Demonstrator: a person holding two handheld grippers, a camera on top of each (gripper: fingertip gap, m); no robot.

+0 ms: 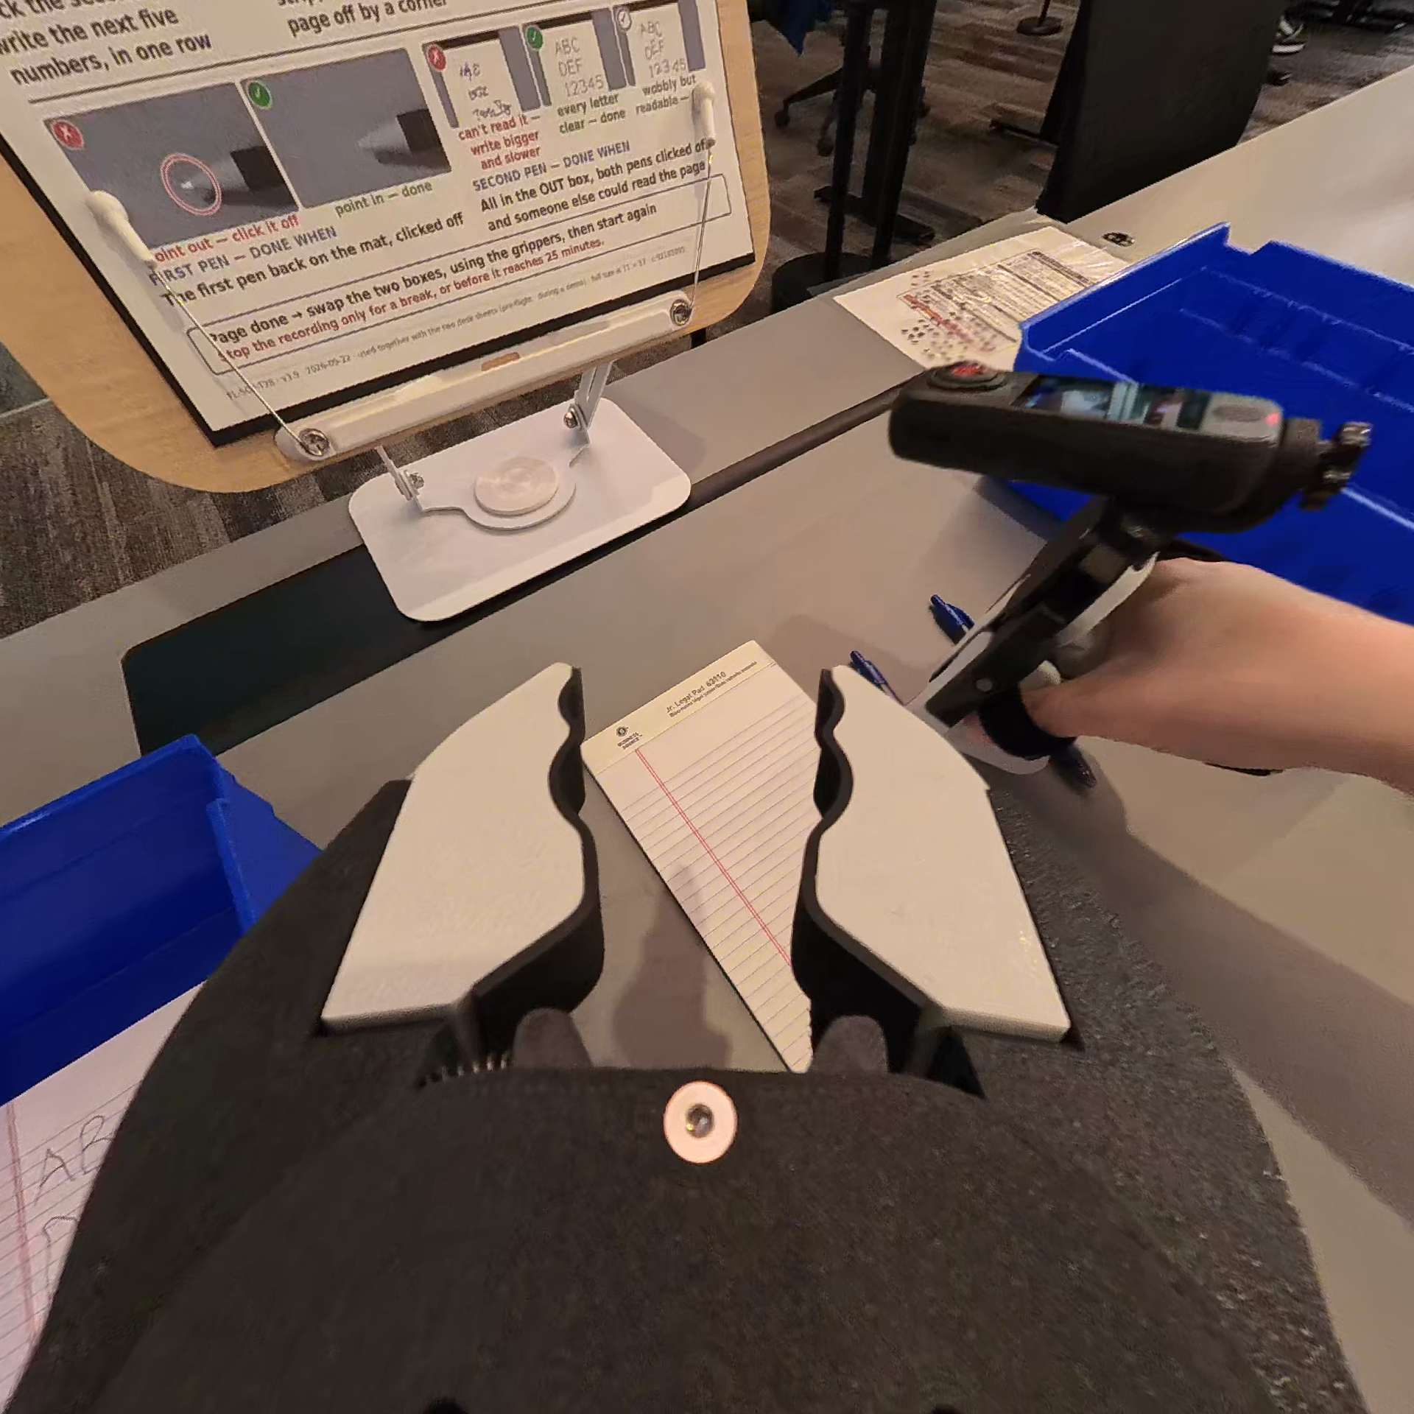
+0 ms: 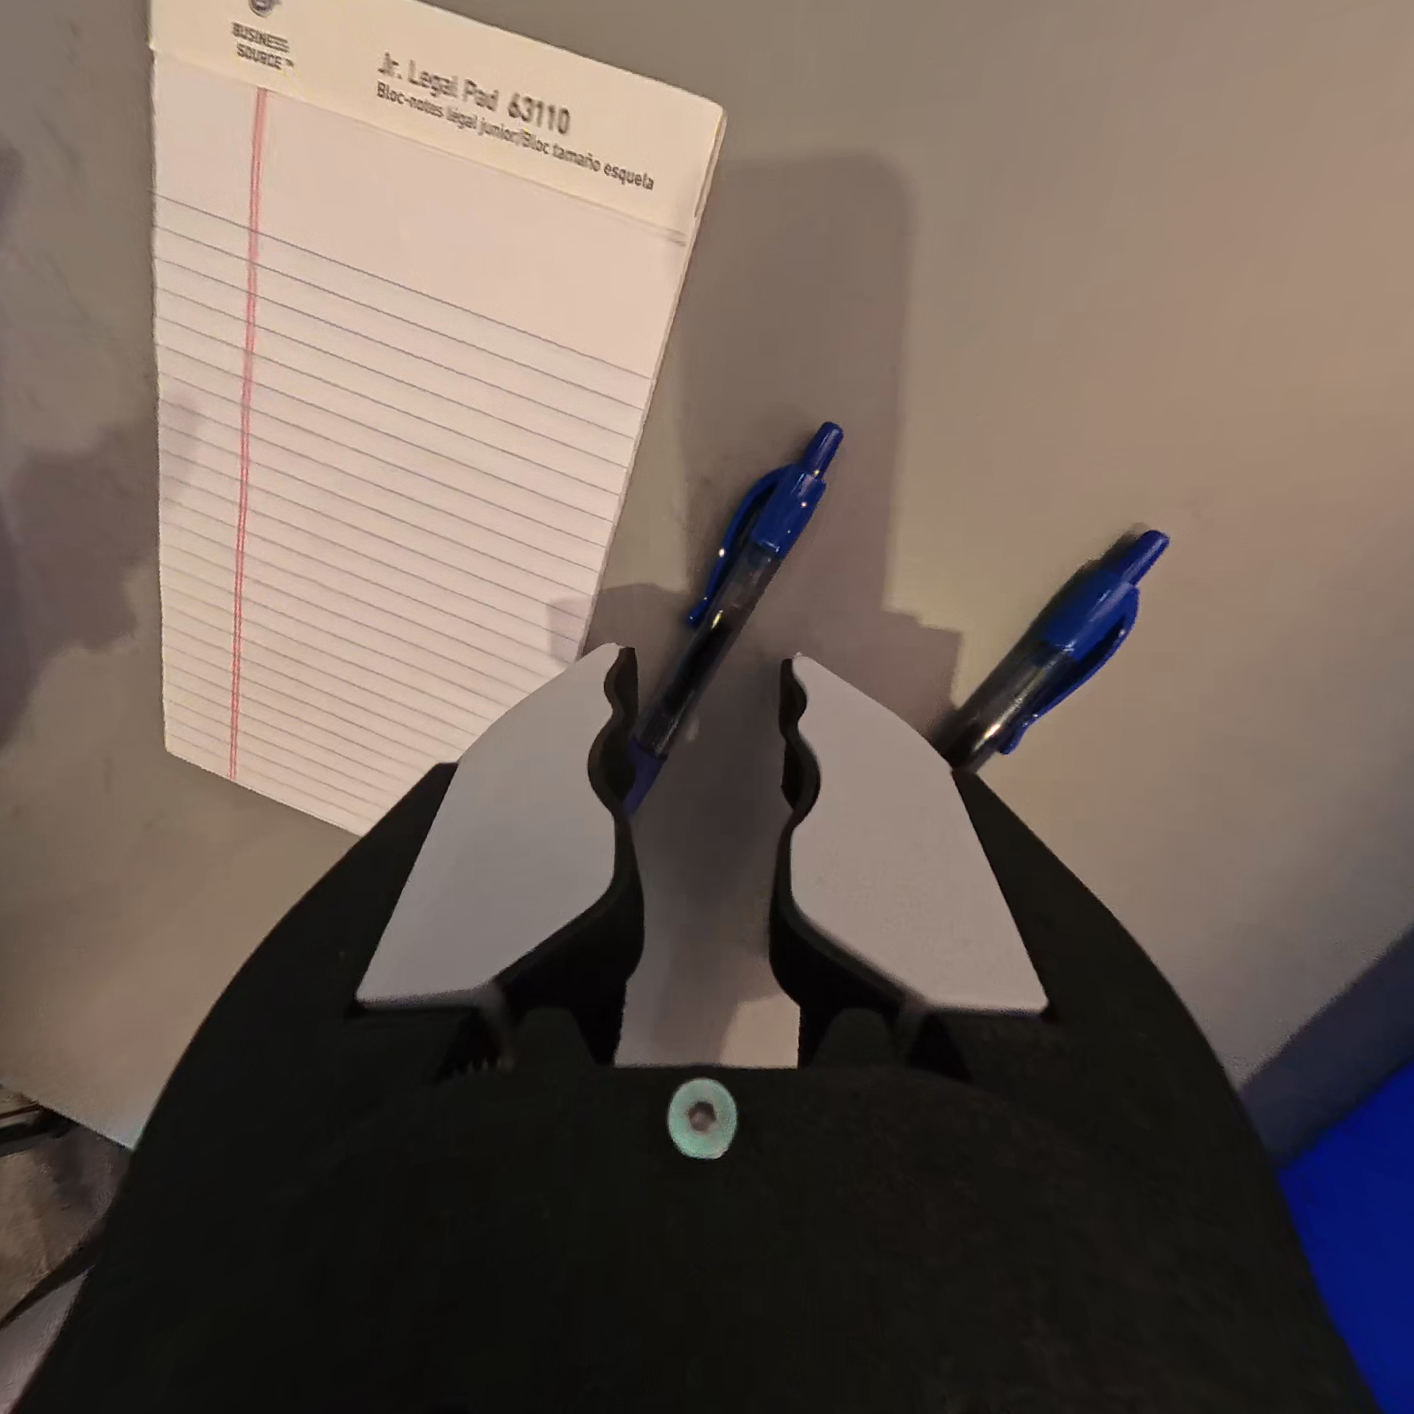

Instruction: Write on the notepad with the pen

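A white lined notepad lies on the grey mat, blank; it also shows in the right wrist view. Two blue click pens lie to its right: one next to the pad, the other farther right. My left gripper is open and empty above the pad. My right gripper is open and empty, low over the near pen, whose barrel runs along the left finger's inner edge. In the left wrist view the right gripper is held by a hand beside both pens.
A blue bin stands at the right, another blue bin at the left. An instruction board on a white stand is at the back. A written sheet lies at the lower left. About 20 cm separates my left fingertips from my right.
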